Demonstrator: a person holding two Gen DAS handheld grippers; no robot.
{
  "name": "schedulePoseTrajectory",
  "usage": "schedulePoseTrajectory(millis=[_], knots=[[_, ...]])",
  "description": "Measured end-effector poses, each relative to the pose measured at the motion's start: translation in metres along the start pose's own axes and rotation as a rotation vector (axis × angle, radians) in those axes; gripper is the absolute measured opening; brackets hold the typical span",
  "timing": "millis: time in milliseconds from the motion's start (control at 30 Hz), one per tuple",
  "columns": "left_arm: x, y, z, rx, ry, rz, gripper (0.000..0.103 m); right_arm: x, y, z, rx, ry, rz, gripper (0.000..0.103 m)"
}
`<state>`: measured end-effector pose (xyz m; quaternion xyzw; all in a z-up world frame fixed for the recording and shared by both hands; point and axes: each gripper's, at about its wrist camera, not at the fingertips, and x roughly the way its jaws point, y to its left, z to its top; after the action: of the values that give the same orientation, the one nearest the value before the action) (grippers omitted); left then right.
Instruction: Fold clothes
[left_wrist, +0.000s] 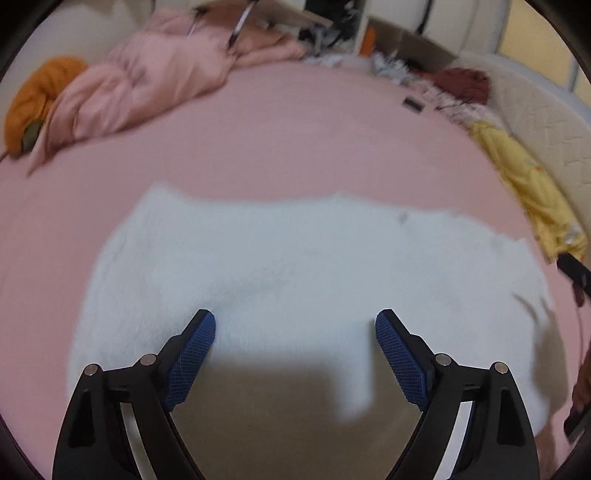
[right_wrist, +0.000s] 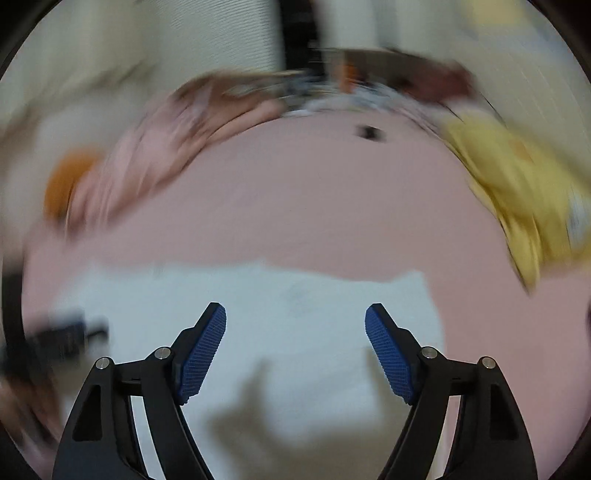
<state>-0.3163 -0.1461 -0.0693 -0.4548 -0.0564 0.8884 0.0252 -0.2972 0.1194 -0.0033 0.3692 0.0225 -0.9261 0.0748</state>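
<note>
Left wrist view: white garment (left_wrist: 295, 266) lies flat on the pink bed (left_wrist: 295, 140), under both grippers — left gripper (left_wrist: 295, 325) and right gripper (right_wrist: 295, 317) have fingers spread, empty. Looks soft, light, floppy — best pinched at an edge or corner.

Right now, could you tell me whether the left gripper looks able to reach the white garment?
Probably yes: the left gripper is open directly over the white garment, nothing between them.
</note>
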Motion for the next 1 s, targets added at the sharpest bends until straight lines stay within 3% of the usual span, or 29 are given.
schedulePoseTrajectory(millis=[100, 200, 267, 300, 333, 400, 467, 500, 600, 700, 767, 867, 900, 967, 1000], knots=[[-0.007, 0.004, -0.007, 0.097, -0.031, 0.044, 0.088, 0.026, 0.010, -0.033, -0.138, 0.119, -0.014, 0.076], [-0.016, 0.031, -0.006, 0.137, -0.060, 0.127, 0.088, 0.026, -0.036, -0.048, 0.001, 0.095, -0.024, 0.076], [-0.024, 0.051, -0.006, 0.150, -0.090, 0.221, 0.089, 0.020, -0.075, -0.048, 0.124, 0.086, -0.158, 0.076], [-0.029, 0.063, -0.006, 0.138, -0.091, 0.306, 0.089, 0.016, -0.097, -0.047, 0.203, 0.104, -0.285, 0.076], [-0.034, 0.069, -0.006, 0.114, -0.093, 0.326, 0.088, 0.010, -0.105, -0.046, 0.244, 0.100, -0.317, 0.075], [-0.053, 0.072, -0.010, 0.036, -0.152, 0.227, 0.088, -0.015, -0.110, -0.044, 0.305, 0.017, -0.267, 0.075], [-0.063, 0.055, -0.018, 0.013, -0.181, 0.116, 0.089, -0.029, -0.079, -0.039, 0.237, -0.033, -0.170, 0.075], [-0.062, 0.042, -0.023, 0.012, -0.170, 0.067, 0.089, -0.031, -0.064, -0.040, 0.198, -0.038, -0.127, 0.075], [-0.042, 0.022, -0.041, -0.035, -0.109, 0.024, 0.094, -0.020, -0.005, -0.055, 0.057, 0.015, 0.004, 0.075], [-0.041, 0.015, -0.057, 0.068, -0.144, 0.122, 0.094, -0.004, -0.002, -0.082, 0.008, 0.084, -0.073, 0.073], [-0.050, 0.023, -0.060, 0.127, -0.150, 0.181, 0.094, -0.018, -0.030, -0.091, 0.078, 0.044, -0.071, 0.073], [-0.075, 0.049, -0.057, 0.078, -0.167, 0.286, 0.094, -0.037, -0.072, -0.098, 0.217, 0.050, -0.284, 0.073], [-0.087, 0.057, -0.057, 0.024, -0.196, 0.289, 0.094, -0.047, -0.086, -0.101, 0.294, 0.045, -0.300, 0.073], [-0.098, 0.056, -0.063, -0.051, -0.210, 0.195, 0.094, -0.064, -0.091, -0.104, 0.382, 0.023, -0.262, 0.073], [-0.096, 0.048, -0.068, -0.067, -0.193, 0.144, 0.094, -0.068, -0.081, -0.104, 0.363, 0.018, -0.219, 0.073]])
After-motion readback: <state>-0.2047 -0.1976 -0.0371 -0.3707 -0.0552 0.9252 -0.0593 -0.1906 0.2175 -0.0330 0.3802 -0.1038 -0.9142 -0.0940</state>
